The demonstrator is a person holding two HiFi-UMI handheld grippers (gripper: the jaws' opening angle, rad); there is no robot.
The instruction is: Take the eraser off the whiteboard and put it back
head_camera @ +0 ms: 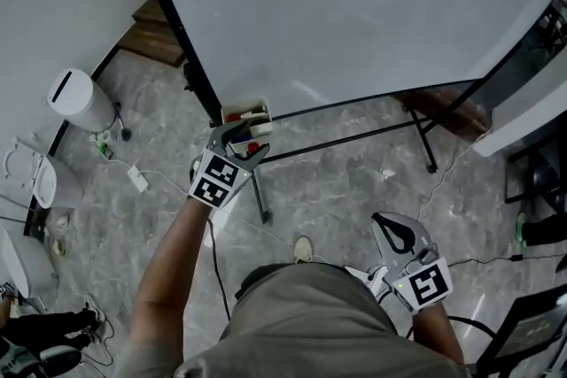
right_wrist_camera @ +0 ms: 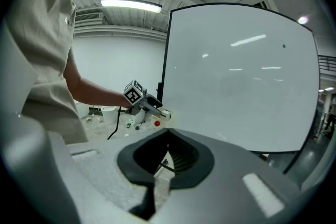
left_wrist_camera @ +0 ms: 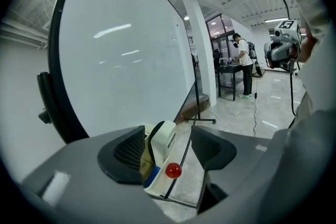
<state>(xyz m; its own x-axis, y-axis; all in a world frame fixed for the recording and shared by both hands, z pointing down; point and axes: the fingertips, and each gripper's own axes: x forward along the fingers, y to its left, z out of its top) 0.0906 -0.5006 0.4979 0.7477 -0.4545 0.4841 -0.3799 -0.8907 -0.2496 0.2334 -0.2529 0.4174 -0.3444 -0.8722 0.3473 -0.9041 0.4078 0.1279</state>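
At the left, our left gripper (head_camera: 250, 142) reaches to the cream holder (left_wrist_camera: 157, 186) at the whiteboard's (head_camera: 354, 4) lower left corner. Its jaws stand wide apart and press on nothing. What we take for the eraser (left_wrist_camera: 161, 138), a pale block with a dark edge, stands upright in that holder between the jaws, close to the left pad.

We judge it light, with a stiff shell and a soft wiping face. It is best pinched across its hard sides, because the felt would give and slip.

Only the left gripper view shows this gap and the red knob (left_wrist_camera: 173, 170) on the holder. The head view hides the eraser behind the jaws. At the right, near our body, the right gripper (right_wrist_camera: 168, 134) has its tips together and is empty, which its own view confirms.
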